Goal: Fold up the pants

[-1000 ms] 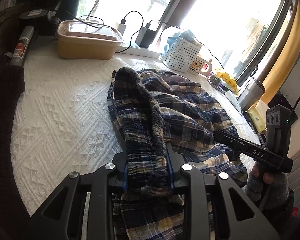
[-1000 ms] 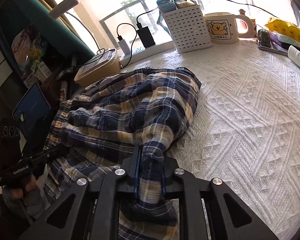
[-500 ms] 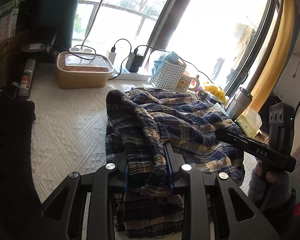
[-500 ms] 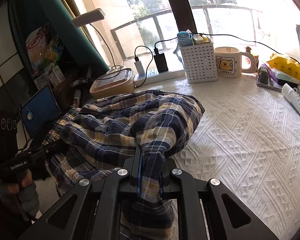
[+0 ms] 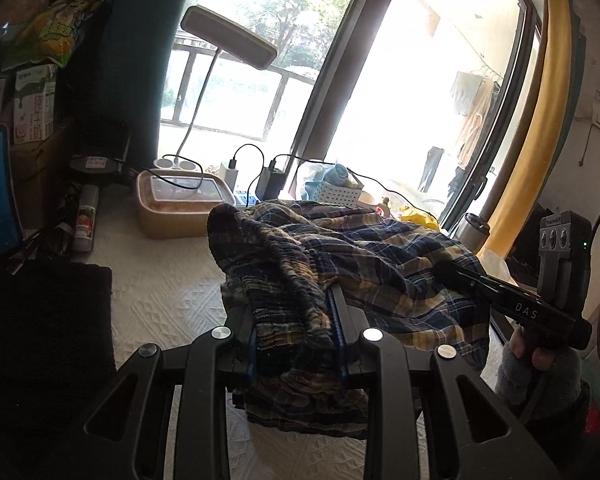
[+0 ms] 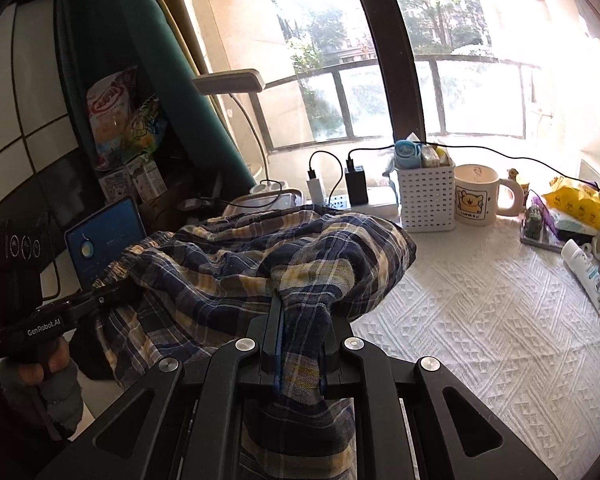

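Setting: sunlit window behind, white textured counter (image 6: 480,320) below, clutter lined up along the far edge.
Left gripper (image 5: 296,320): jaws narrowed onto the thick gathered waistband, a fat wad of elastic pinched between them.
Right gripper (image 6: 300,320): jaws almost together, clamped on a thinner tuck of plaid cloth, and that looks like a firm hold!
Pants (image 6: 260,264): one pair, navy and yellow plaid, hanging as a bunched hump between the two grips; the lower cloth droops to the counter at the near edge.
Hands: two, each in a grey fingerless glove; the right hand (image 5: 540,364) shows in the left view, the left hand (image 6: 40,376) in the right view.
Step in hand: I'd call this the lift, both ends gathered and raised to shake the cloth loose before any fold is laid.
Next move: likely spread the grips apart so the cloth hangs flat, then lay it down smooth on the open right stretch of counter.
Watch for: the far clutter, since a swinging leg could catch it.
Count, far edge: one white basket (image 6: 426,200), one bear mug (image 6: 478,196), one lidded food box (image 5: 180,204), one desk lamp (image 5: 228,42), two plugged chargers (image 6: 356,184).
Count, elsewhere: one blue-lit tablet (image 6: 106,236) far left, one white tube (image 6: 588,276) at the right edge.
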The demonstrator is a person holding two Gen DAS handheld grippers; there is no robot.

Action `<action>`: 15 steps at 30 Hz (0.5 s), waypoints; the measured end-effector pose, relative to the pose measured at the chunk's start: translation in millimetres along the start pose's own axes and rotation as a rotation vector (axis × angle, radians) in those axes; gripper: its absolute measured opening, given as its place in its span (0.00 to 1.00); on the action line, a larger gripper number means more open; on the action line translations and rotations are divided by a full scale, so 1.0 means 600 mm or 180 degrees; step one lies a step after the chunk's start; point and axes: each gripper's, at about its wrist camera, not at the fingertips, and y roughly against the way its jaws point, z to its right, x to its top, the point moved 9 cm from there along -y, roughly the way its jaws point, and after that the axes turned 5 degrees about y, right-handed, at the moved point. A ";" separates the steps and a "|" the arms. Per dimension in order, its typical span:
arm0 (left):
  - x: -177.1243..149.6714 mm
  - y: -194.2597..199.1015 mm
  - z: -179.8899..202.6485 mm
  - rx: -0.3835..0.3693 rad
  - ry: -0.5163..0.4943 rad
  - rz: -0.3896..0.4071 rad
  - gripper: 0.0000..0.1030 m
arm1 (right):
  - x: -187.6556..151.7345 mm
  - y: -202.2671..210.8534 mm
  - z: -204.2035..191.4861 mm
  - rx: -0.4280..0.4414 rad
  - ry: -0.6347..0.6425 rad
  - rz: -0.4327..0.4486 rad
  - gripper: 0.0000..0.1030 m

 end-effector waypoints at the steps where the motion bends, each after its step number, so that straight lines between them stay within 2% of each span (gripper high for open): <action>1: 0.004 0.009 -0.002 0.0016 -0.0006 0.0031 0.26 | 0.005 0.002 -0.007 0.0017 0.0018 0.0020 0.12; 8: 0.016 0.050 -0.018 0.0100 -0.0047 0.0155 0.25 | 0.031 0.006 -0.059 0.0133 0.0150 0.0132 0.11; 12: -0.006 0.032 -0.038 0.0086 0.0061 0.0031 0.25 | 0.033 -0.005 -0.068 0.0072 0.0231 0.0122 0.10; 15: -0.032 0.002 -0.046 0.0066 0.0136 -0.0116 0.26 | 0.017 -0.028 -0.045 -0.0007 0.0189 0.0016 0.10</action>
